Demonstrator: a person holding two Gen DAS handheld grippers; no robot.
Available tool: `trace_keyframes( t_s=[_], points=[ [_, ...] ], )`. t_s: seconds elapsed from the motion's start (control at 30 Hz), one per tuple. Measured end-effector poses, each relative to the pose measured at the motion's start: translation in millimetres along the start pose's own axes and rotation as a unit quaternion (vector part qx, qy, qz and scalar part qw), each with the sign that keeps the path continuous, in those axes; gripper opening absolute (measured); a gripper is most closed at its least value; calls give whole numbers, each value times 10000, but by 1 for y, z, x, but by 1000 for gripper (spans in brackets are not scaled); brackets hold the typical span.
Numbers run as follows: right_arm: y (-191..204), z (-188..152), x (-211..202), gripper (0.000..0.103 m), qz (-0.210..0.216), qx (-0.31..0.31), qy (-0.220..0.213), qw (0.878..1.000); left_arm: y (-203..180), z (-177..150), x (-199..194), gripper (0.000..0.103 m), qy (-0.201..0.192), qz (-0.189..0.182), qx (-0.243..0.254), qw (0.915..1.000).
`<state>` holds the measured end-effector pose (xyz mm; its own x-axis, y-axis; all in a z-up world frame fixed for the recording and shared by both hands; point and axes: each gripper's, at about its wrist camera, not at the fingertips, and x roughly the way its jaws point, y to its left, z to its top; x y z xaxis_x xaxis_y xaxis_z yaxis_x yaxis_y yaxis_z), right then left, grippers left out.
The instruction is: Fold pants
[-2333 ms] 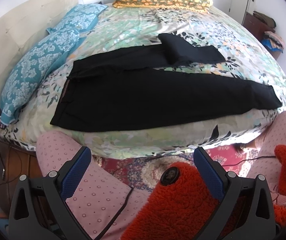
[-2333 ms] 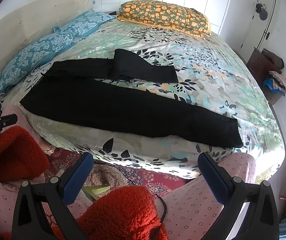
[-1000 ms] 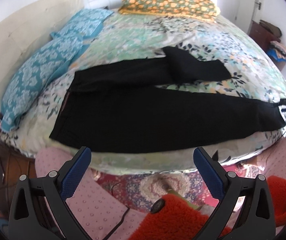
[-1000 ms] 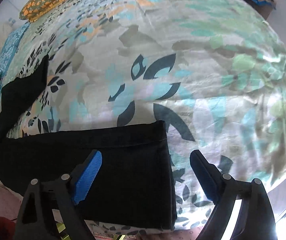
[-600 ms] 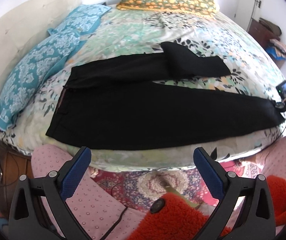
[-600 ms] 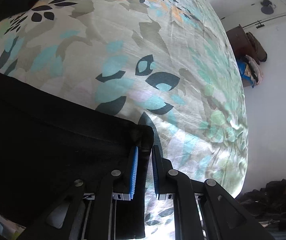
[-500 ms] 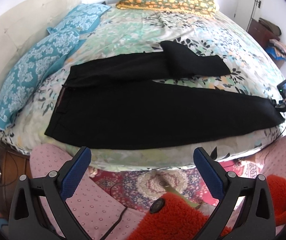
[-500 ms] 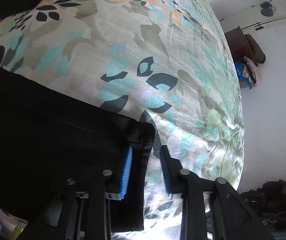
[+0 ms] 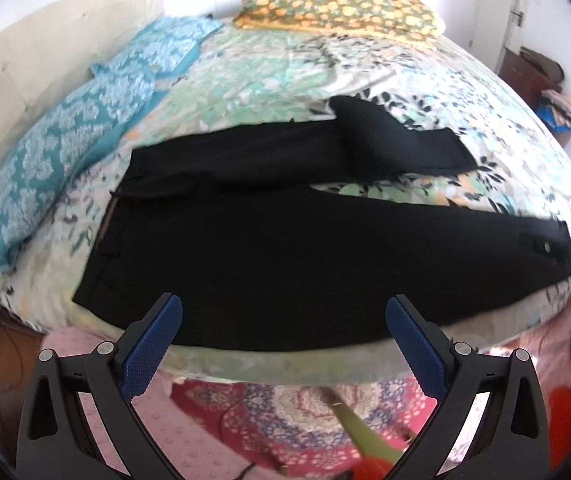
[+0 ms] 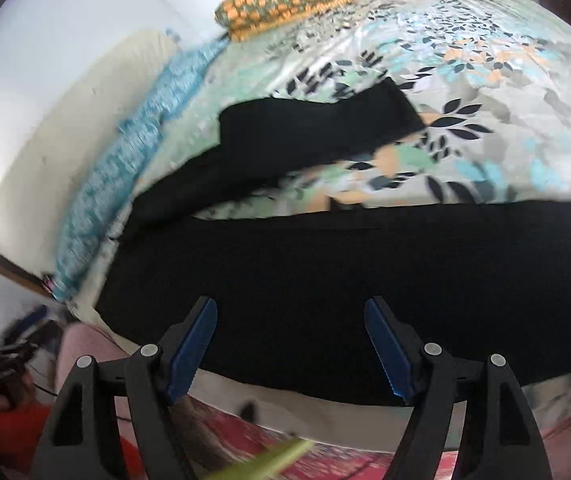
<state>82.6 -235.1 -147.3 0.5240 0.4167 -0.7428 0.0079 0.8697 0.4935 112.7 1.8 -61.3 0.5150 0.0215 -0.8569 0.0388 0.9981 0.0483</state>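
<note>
Left claw: I see my left gripper spread wide and holding nothing, poised at the near edge of the bed; its blue ribbed pads frame the pants without touching them.
Right claw: my right gripper has just been opening, jaws released and wide, nothing between them; saw-toothed blue pads sit over the pants' near edge.
Pants: the pants lie flat along the bed's near side, matte black cloth, waistband toward the bed's left end, near leg straight, far leg doubled back on itself.
Bed: floral cover, teal and grey leaves, lightly wrinkled.
Pillows: blue patterned pillows at the bed's left end; an orange-spotted one on its far side.
Floor: red patterned rug below the bed's near edge.
</note>
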Motion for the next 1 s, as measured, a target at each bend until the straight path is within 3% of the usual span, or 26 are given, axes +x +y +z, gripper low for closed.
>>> trace_keyframes(
  t_s=[0.13,0.2,0.33,0.43,0.53,0.6,0.8,0.93,1.0],
  points=[
    [16,7,-2,76,-277,-587,56,9979,6,-4,23,102,361,-242,-279,9987],
    [10,17,-5,77,-366,-594,76,9975,7,-4,26,102,335,-187,-218,9990],
    [-13,64,1,78,-501,-477,213,9974,10,28,33,102,-108,-70,-157,9998],
    [-22,113,7,78,-691,-580,66,9959,14,66,40,102,-492,-91,-527,9974],
    [-32,163,20,78,-766,-525,-13,9957,15,84,54,102,-702,-337,-842,9934],
    [-47,194,38,78,-906,-399,69,9951,13,82,67,102,-746,-163,-780,9940],
    [-100,264,108,77,-1208,-95,539,9912,21,34,112,102,-272,370,-467,9978],
    [-126,287,151,61,-1141,168,820,9899,37,18,134,102,253,398,-706,9964],
    [-134,292,171,60,-1126,237,985,9885,43,20,139,102,270,457,-858,9949]
  ],
)
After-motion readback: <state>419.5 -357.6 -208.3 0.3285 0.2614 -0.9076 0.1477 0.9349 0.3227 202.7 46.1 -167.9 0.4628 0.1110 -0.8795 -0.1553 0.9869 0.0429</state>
